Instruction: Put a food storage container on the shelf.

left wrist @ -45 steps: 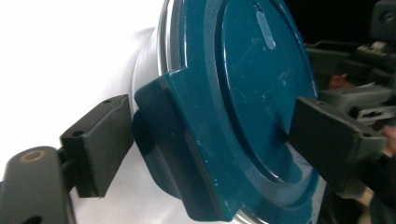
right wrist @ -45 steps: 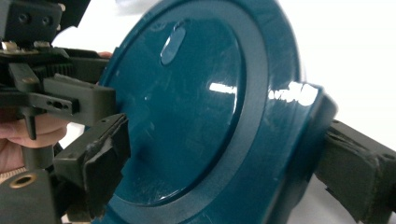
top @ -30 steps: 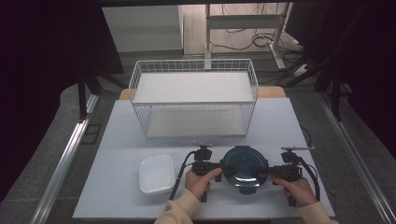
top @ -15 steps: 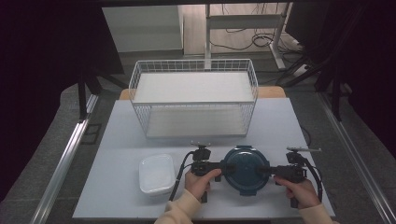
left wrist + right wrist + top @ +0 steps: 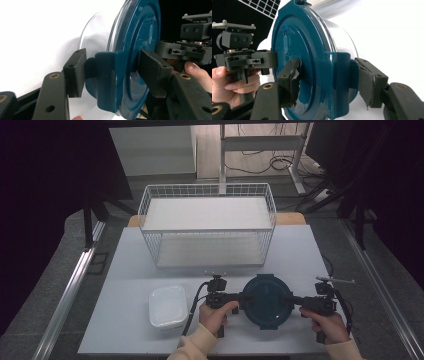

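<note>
Left hand-held gripper [image 5: 243, 298]: held level in the person's left hand [image 5: 216, 316], forearm entering from the near bench edge, jaws pointing inward toward the right. Its jaws have just been closing. In the left gripper view one pad [image 5: 75, 72] sits against the outer face of a clip tab and the other pad [image 5: 152, 71] lies on the top face of the lid, so the jaws are clamped on the tab at the lid's left edge.

Right hand-held gripper [image 5: 294, 299]: held level in the person's right hand [image 5: 327, 325], jaws pointing inward toward the left, opposite the other gripper. Its jaws have also just been closing. In the right gripper view the worn pads [image 5: 292, 82] bracket the tab on the lid's right edge, one on the lid's top face and one against the tab's outer side, gripping it.

Round container with dark blue lid [image 5: 268, 300]: stands on the white bench [image 5: 125, 265] near its front edge, right of centre, between the two grippers. Clear body under the lid; contents cannot be made out.

White rectangular tub [image 5: 168, 306]: open, on the bench just left of the left hand; looks empty.

White wire basket [image 5: 207, 227]: at the back of the bench, well apart from the round container; nothing seen inside it.
</note>
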Motion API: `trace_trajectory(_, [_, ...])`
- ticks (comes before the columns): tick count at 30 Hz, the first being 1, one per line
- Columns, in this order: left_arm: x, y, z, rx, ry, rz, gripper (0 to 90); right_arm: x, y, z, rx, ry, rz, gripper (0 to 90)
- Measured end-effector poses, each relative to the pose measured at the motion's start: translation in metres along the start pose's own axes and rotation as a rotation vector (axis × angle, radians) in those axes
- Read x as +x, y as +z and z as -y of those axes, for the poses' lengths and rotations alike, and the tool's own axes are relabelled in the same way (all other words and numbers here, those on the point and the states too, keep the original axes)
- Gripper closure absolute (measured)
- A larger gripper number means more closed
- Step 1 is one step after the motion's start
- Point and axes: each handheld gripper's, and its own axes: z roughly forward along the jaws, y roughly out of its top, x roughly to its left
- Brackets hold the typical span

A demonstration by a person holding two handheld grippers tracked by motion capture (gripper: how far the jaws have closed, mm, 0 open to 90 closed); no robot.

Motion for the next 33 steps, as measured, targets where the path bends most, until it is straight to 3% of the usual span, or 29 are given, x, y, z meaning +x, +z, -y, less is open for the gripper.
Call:
trace_trajectory(7, [-0.006,-0.010,-0.005,0.001,0.022,0.022,41.9,0.012,-0.009,-0.003,-0.038,-0.038,-0.001,40.0])
trace_trajectory(17, [-0.013,-0.021,-0.006,-0.010,0.040,0.013,41.9,0.022,-0.010,-0.003,-0.044,-0.066,-0.013,40.2])
trace_trajectory(25, [-0.026,-0.039,-0.014,-0.028,0.085,-0.007,42.1,0.037,-0.012,-0.009,-0.073,-0.096,-0.042,40.4])
trace_trajectory(33, [-0.027,-0.048,-0.021,-0.038,0.083,-0.011,42.1,0.044,-0.010,-0.014,-0.081,-0.106,-0.053,40.7])
